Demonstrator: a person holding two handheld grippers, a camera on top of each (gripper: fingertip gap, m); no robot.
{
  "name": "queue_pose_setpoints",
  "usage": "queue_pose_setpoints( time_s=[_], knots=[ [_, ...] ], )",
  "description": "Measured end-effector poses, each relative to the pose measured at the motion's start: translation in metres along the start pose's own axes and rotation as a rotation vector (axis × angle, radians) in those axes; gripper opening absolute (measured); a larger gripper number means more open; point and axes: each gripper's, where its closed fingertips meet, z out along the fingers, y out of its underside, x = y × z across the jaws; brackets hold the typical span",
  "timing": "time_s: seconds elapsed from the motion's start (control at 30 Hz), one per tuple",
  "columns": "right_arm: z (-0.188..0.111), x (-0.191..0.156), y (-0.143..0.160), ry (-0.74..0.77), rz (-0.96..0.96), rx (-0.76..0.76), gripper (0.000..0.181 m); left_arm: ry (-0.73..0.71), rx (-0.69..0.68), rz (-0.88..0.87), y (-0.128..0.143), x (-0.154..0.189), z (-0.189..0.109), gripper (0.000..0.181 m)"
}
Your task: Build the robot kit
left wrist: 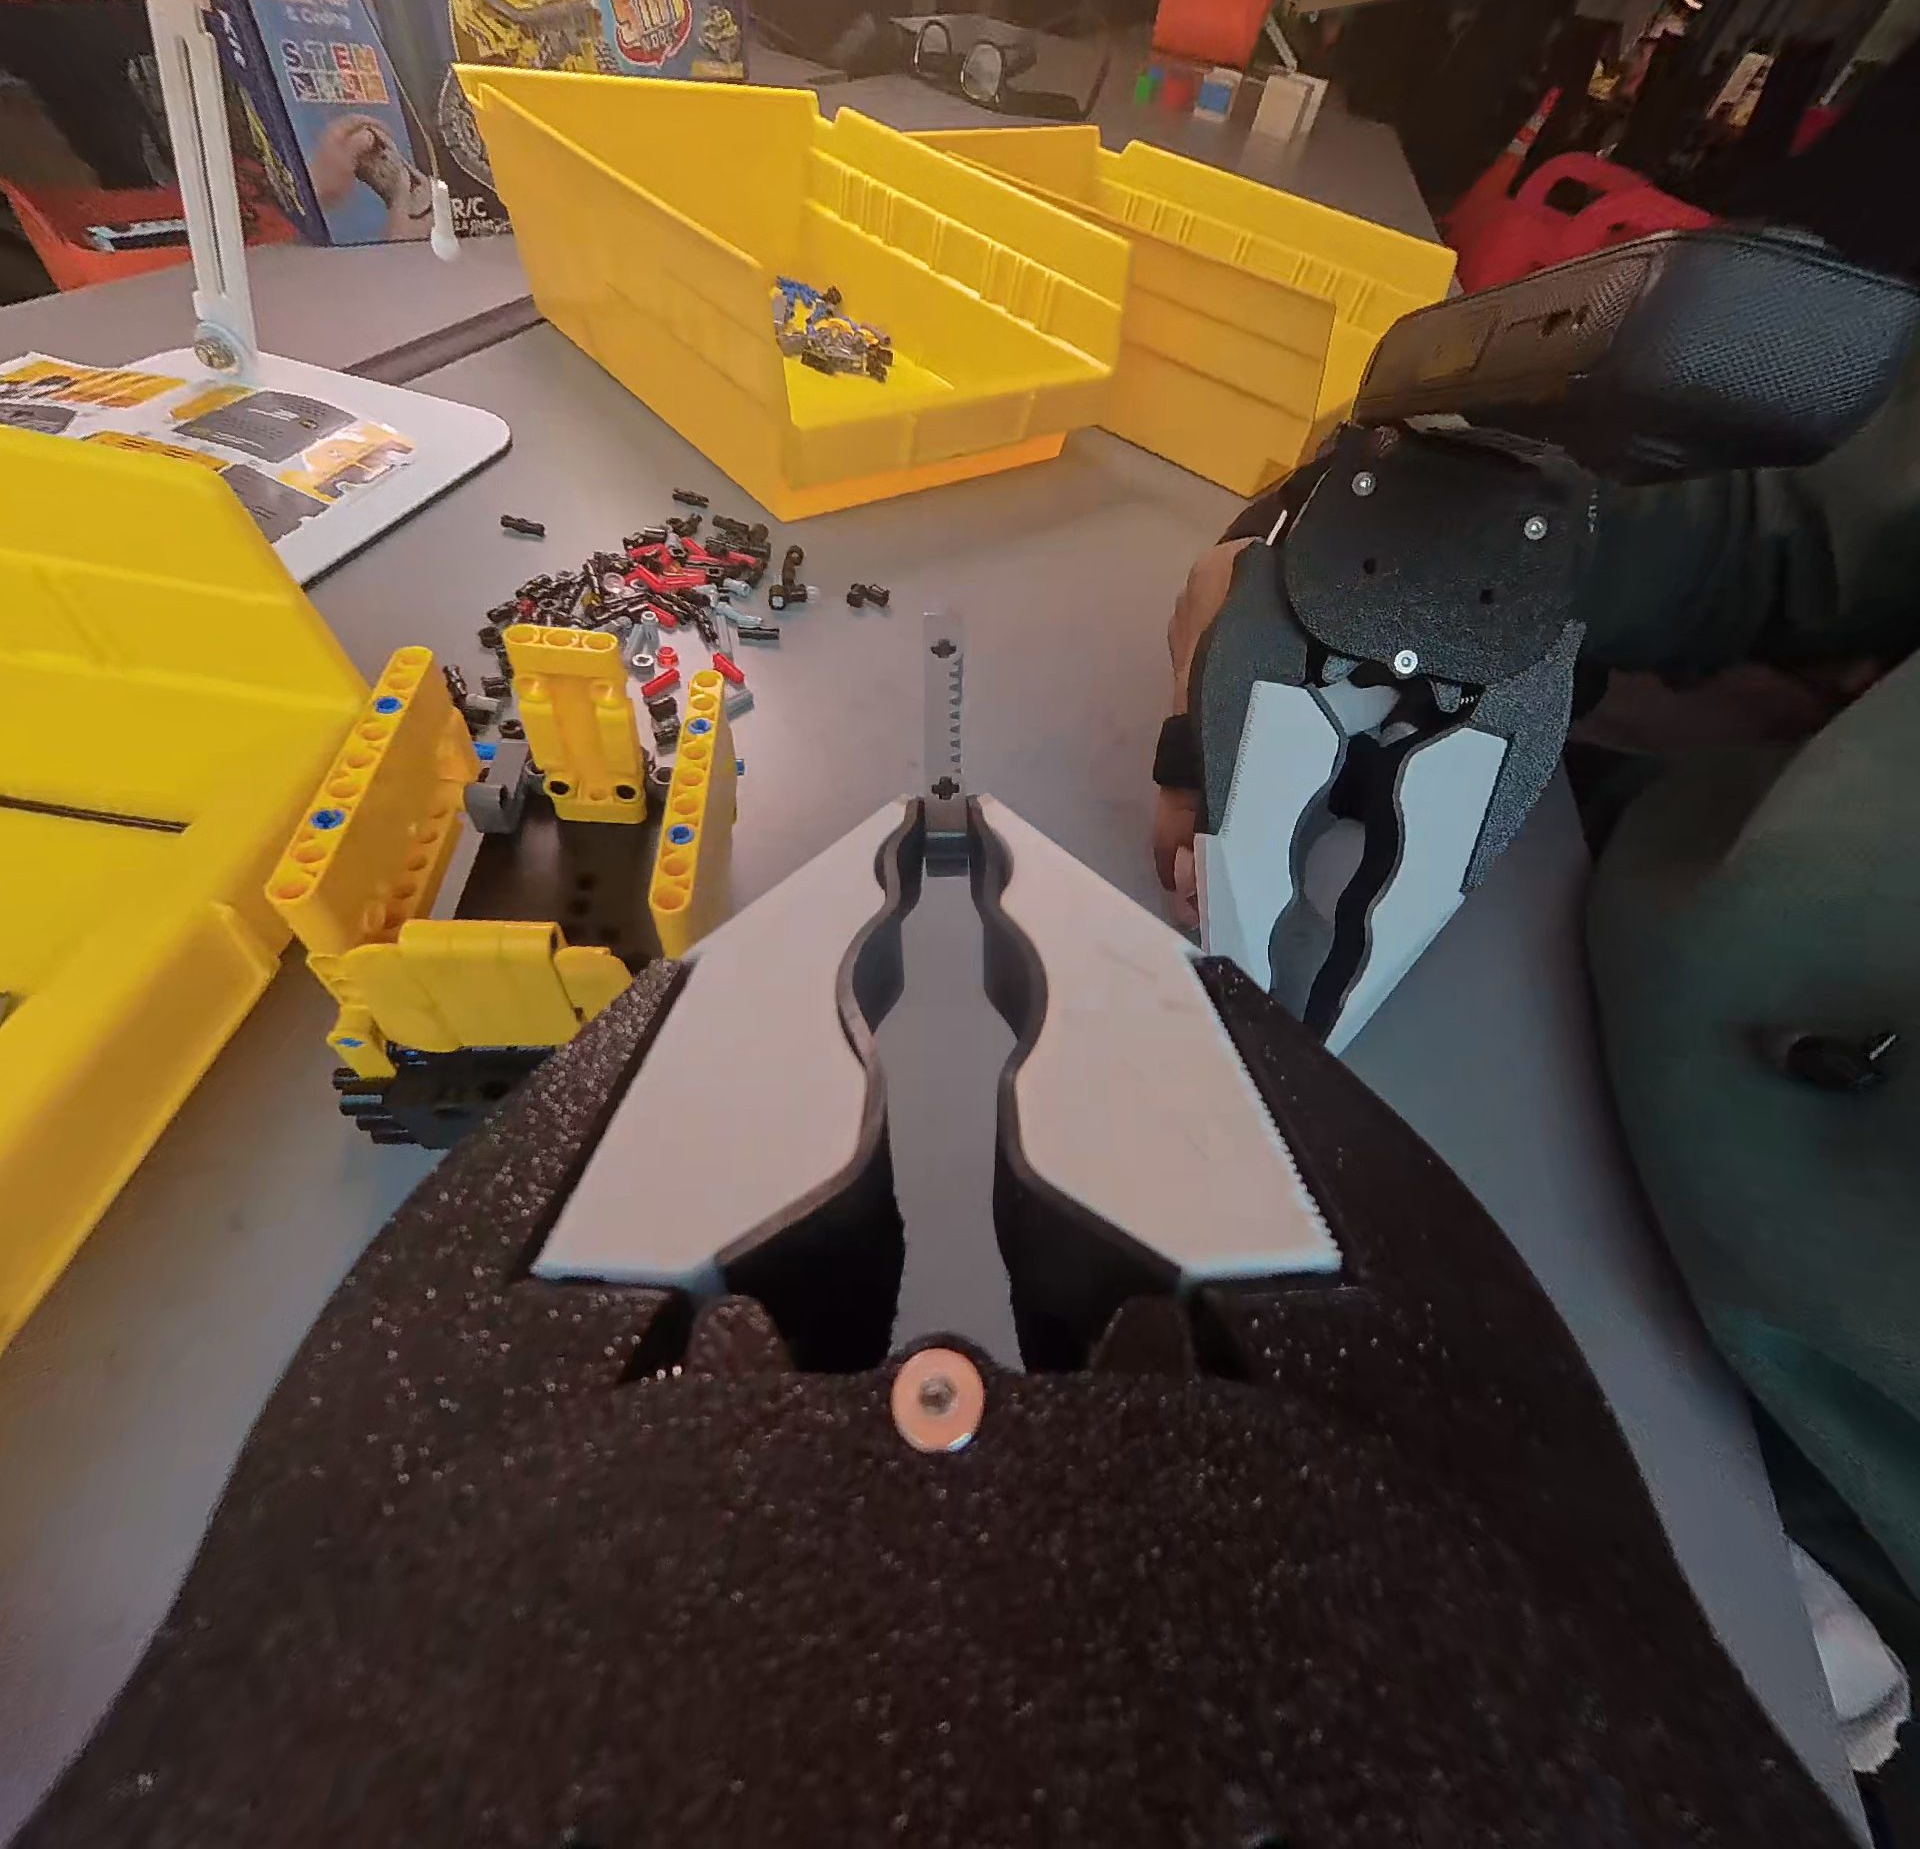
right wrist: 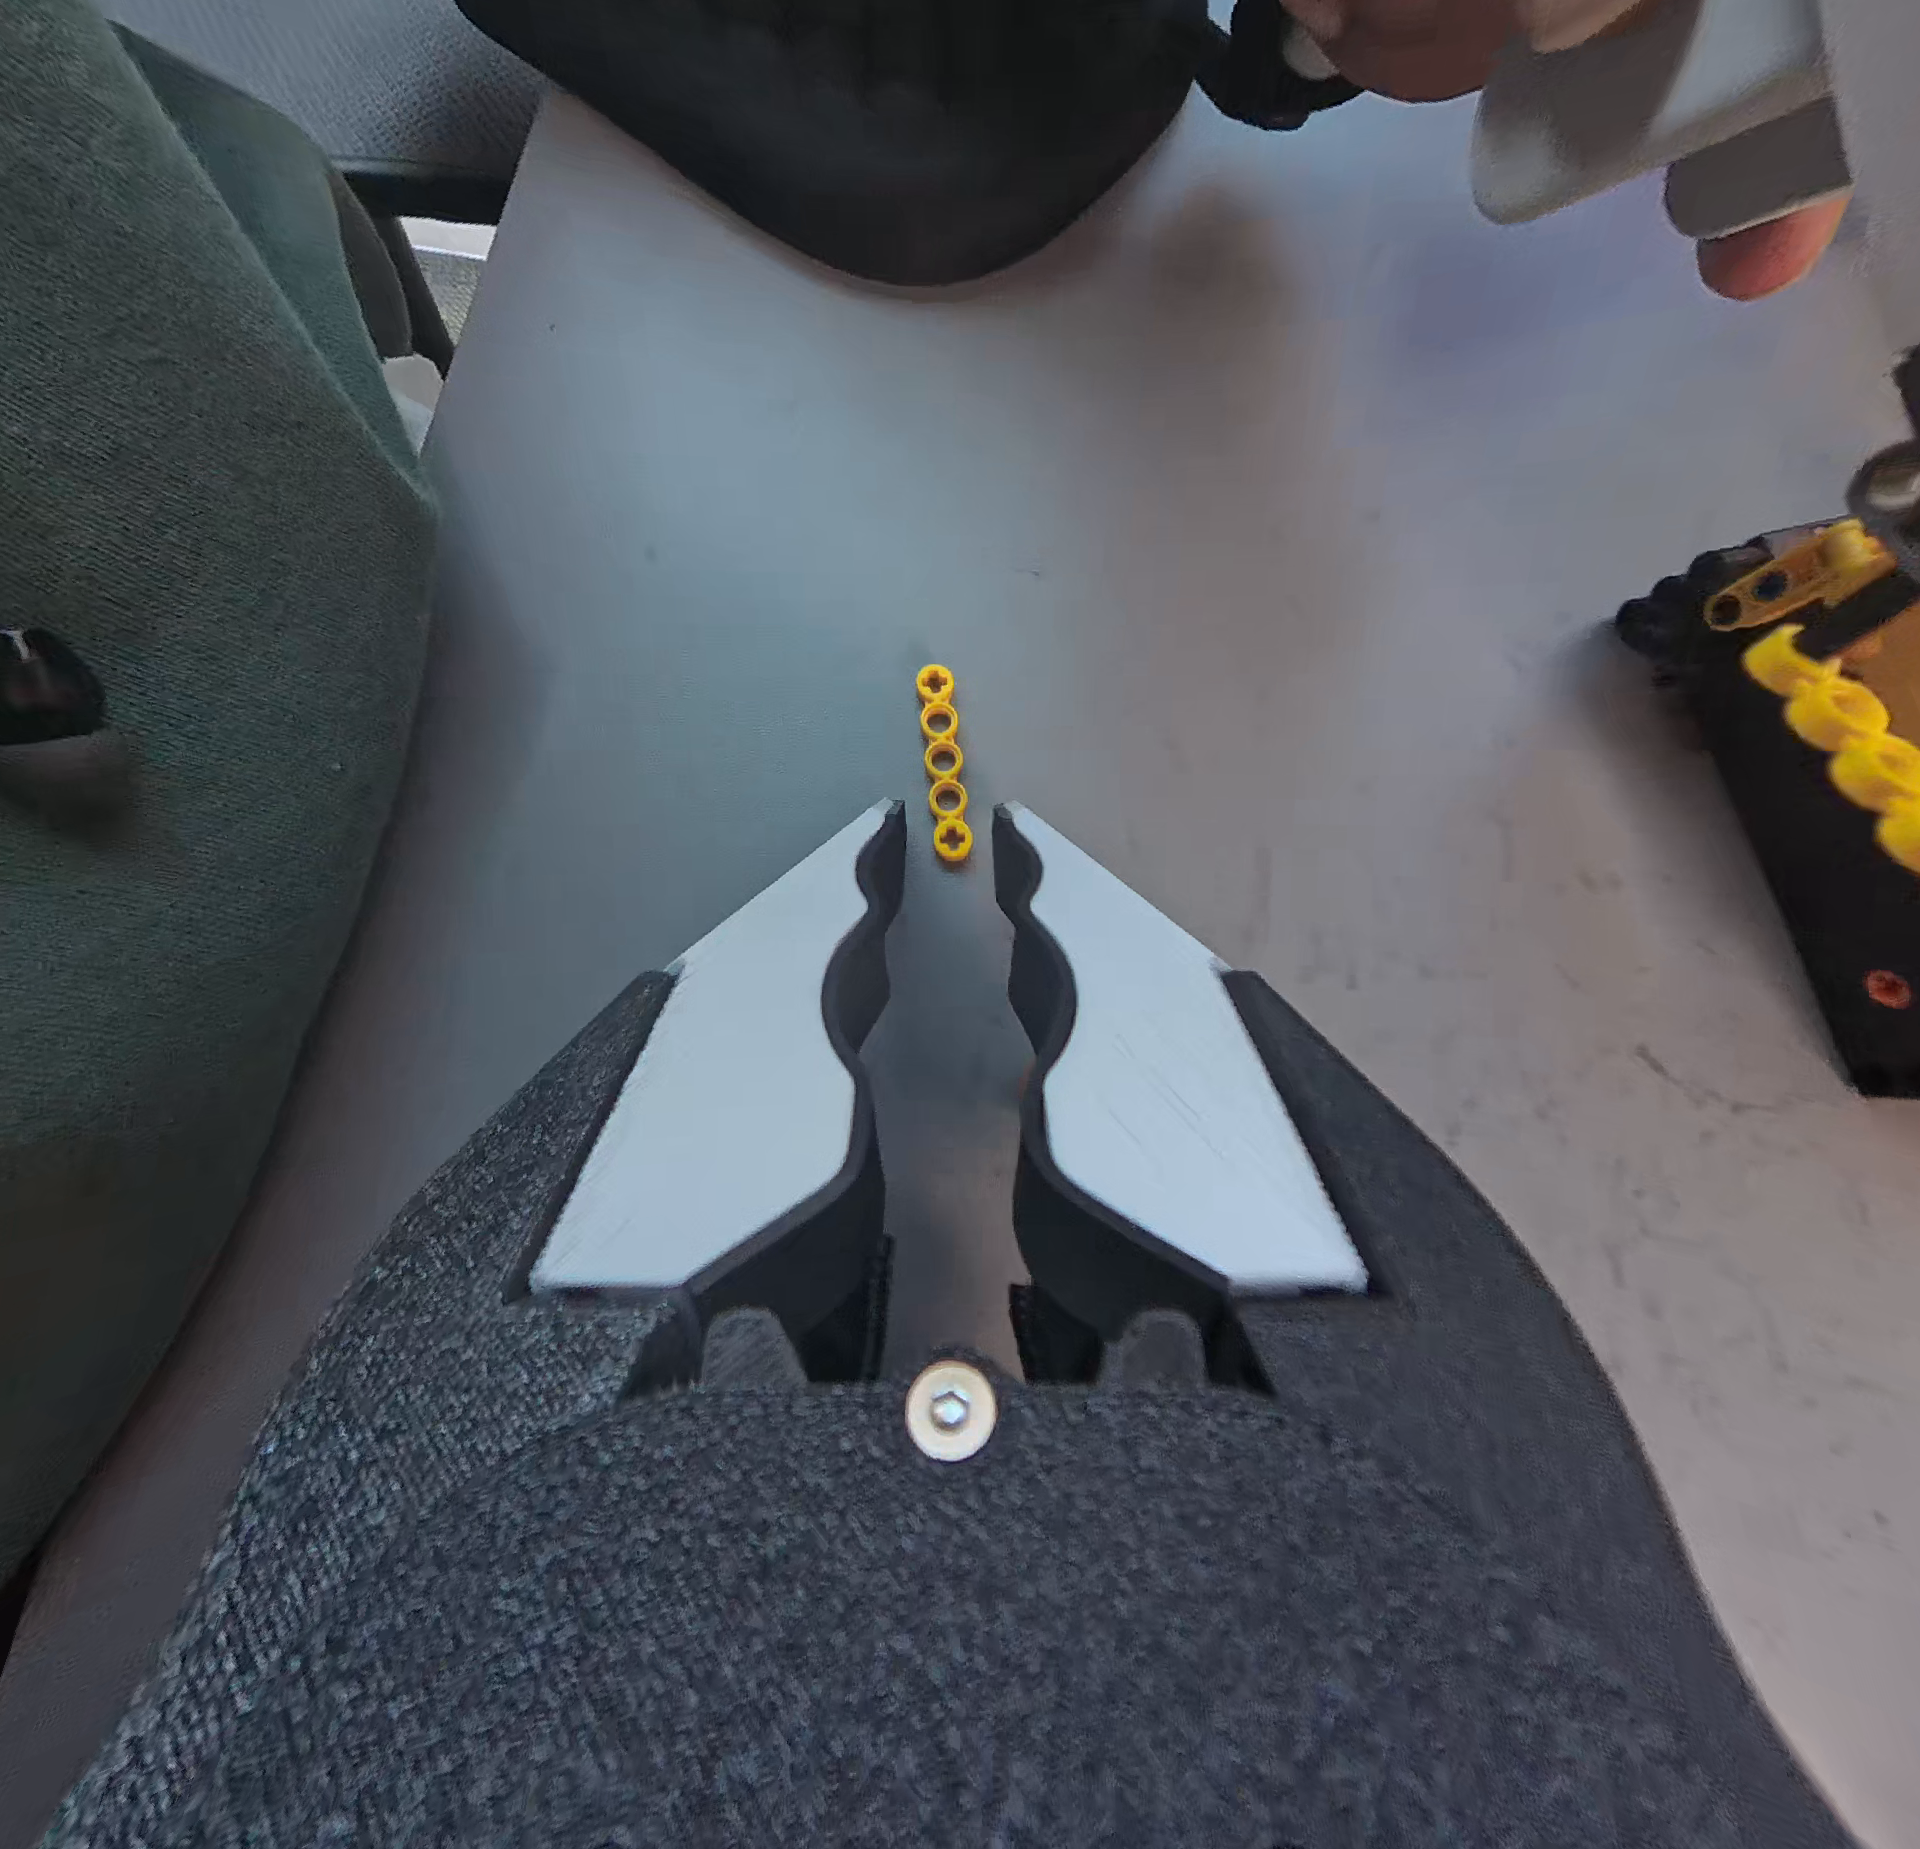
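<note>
Grey toothed rack bar [left wrist: 943, 698], plastic, with a cross-shaped hole at each end, is clamped by its near end in the left gripper [left wrist: 945, 825]. The jaws are drawn in to a narrow gap on it, and the bar points forward above the grey tabletop [left wrist: 1039, 573].

Right gripper [right wrist: 948, 814]: jaws narrowly apart and holding nothing. A thin yellow five-hole plastic beam [right wrist: 941, 760] lies flat on the table, in line with the fingers. Its near end sits in the gap between the two tips. Neither tip appears to touch it, though contact cannot be ruled out. In the left wrist view this gripper stands tip-down just to the right of the left one.

Left of the held bar stands a partly built yellow and black brick model [left wrist: 540, 823], near it but apart. Beyond the model a loose heap of small black, red and grey pins [left wrist: 665, 584] is spread on the table. Farther back are two open yellow plastic bins [left wrist: 831, 324], the nearer one holding a small cluster of parts. A printed instruction sheet [left wrist: 208, 417] lies at far left, on a white stand base.
</note>
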Motion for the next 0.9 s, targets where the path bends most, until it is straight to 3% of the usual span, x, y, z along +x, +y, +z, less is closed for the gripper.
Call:
queue_pose_setpoints(
  time_s=[0.1,0.3,0.63,0.9],
  knots=[
    [0.002,0.002,0.002,0.011,-0.014,-0.041,0.007,0.015,-0.016,-0.002,0.004,0.002,0.003,0.007],
    [-0.004,0.006,0.01,0.01,0.02,-0.072,0.007,0.04,-0.062,-0.014,0.015,0.006,0.01,0.007],
    [-0.052,0.044,0.051,0.099,0.097,-0.068,0.007,0.07,-0.075,-0.014,0.019,0.011,0.016,0.007],
    [-0.05,0.046,0.057,0.094,0.099,-0.074,0.007,0.113,-0.126,-0.015,0.031,0.019,0.025,0.007]
  ],
)
